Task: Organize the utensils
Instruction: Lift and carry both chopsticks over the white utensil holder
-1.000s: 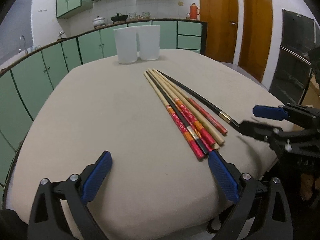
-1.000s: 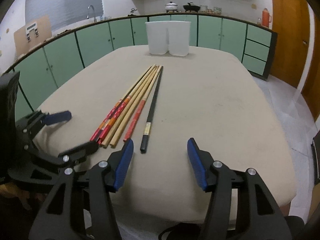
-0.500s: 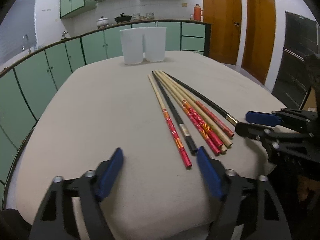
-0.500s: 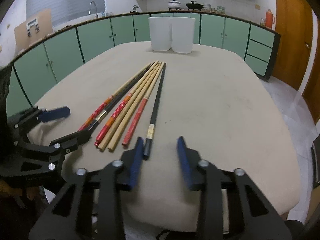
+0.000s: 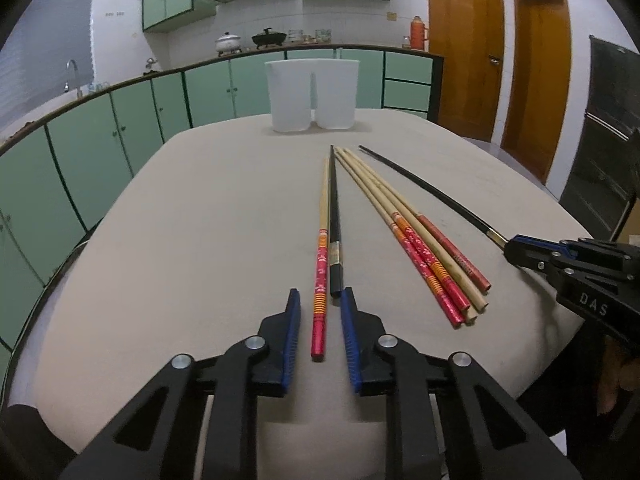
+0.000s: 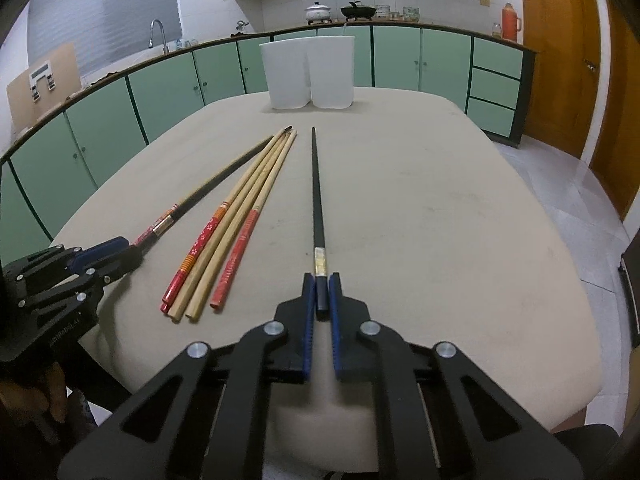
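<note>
Several long chopsticks lie on the beige table (image 5: 192, 240). My left gripper (image 5: 319, 300) is partly closed, its blue pads either side of a red-handled bamboo chopstick (image 5: 321, 264) and a black chopstick (image 5: 334, 236), with gaps showing. My right gripper (image 6: 321, 283) is shut on the handle end of another black chopstick (image 6: 317, 200), which also shows in the left wrist view (image 5: 432, 192). A bundle of red-handled bamboo chopsticks (image 5: 424, 240) lies between the two; it shows in the right wrist view (image 6: 236, 216). Two white plastic cups (image 5: 312, 94) stand side by side at the table's far end.
The table's front edge runs just under both grippers. Green kitchen cabinets (image 5: 100, 140) curve round the left and back. Wooden doors (image 5: 464, 44) stand at the back right. The right gripper body (image 5: 592, 276) sits at the table's right front corner.
Both grippers moved forward and narrowed. The right one closed on the black chopstick's end. The left one came round the red-handled and black chopsticks, which now lie apart from the bundle.
</note>
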### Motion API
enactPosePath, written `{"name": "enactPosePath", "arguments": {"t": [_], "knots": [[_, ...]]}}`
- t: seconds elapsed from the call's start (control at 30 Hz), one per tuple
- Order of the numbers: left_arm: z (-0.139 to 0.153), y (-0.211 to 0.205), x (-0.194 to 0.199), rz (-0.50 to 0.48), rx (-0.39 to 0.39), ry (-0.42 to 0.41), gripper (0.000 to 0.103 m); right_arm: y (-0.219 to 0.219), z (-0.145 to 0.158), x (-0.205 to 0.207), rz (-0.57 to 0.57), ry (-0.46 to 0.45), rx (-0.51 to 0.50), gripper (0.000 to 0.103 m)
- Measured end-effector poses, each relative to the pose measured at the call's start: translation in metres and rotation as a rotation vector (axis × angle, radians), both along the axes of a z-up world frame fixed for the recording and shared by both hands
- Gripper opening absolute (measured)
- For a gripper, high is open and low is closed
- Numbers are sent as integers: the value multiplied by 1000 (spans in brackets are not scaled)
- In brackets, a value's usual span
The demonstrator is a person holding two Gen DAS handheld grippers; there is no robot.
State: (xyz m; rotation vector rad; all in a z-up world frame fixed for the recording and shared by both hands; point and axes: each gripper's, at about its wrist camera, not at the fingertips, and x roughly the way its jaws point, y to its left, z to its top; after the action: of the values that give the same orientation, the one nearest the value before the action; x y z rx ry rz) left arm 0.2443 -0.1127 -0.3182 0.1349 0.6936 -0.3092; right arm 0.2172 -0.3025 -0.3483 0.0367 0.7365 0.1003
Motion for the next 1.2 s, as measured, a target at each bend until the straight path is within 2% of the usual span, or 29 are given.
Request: {"name": "enactPosePath", "arguments": {"t": [0.07, 0.13, 0.23, 0.27, 0.3, 0.33, 0.6, 0.73, 0.77, 0.8, 0.83, 0.87, 0.93, 1.0, 1.03, 1.07, 1.1, 1.2], "knots": [[0, 4, -1, 4, -11, 13, 23, -1, 0, 0, 0, 3, 6, 6], [0, 9, -3, 10, -14, 22, 29, -1, 0, 1, -1, 5, 11, 6], [0, 11, -2, 9, -10, 29, 29, -1, 0, 1, -2, 5, 10, 7], [0, 11, -1, 9, -9, 30, 28, -1, 0, 1, -1, 5, 10, 7], [0, 10, -1, 8, -10, 28, 13, -1, 0, 1, -1, 4, 9, 7], [1, 10, 0, 9, -10, 31, 7, -1, 0, 1, -1, 4, 8, 7], [1, 25, 6, 124, -25, 18, 6, 4, -1, -2, -58, -4, -34, 7], [1, 26, 6, 127, -27, 25, 7, 7, -1, -2, -57, -1, -35, 8], [1, 26, 7, 124, -26, 31, 18, 7, 0, -3, -49, 0, -24, 10], [2, 26, 5, 120, -24, 33, 41, 6, 1, -5, -47, 1, -18, 11], [2, 27, 3, 128, -16, 28, 51, 5, 1, -6, -49, 4, -14, 13], [2, 27, 2, 132, -12, 29, 56, 3, 0, -8, -52, 5, -12, 13], [1, 28, 2, 125, -20, 38, 54, 1, -1, -8, -51, 8, -5, 13], [1, 27, 6, 112, -34, 44, 30, 2, -1, -5, -46, 13, -12, 11], [1, 27, 7, 106, -38, 47, 24, 3, 0, -4, -43, 15, -13, 6], [2, 26, 9, 103, -44, 55, 10, 3, 0, -2, -42, 20, -17, 6], [3, 27, 11, 99, -57, 67, 6, 3, 2, -2, -43, 22, -16, 6], [15, 34, 12, 98, -96, 83, 6, -2, 14, -5, -48, 13, 8, 6]]}}
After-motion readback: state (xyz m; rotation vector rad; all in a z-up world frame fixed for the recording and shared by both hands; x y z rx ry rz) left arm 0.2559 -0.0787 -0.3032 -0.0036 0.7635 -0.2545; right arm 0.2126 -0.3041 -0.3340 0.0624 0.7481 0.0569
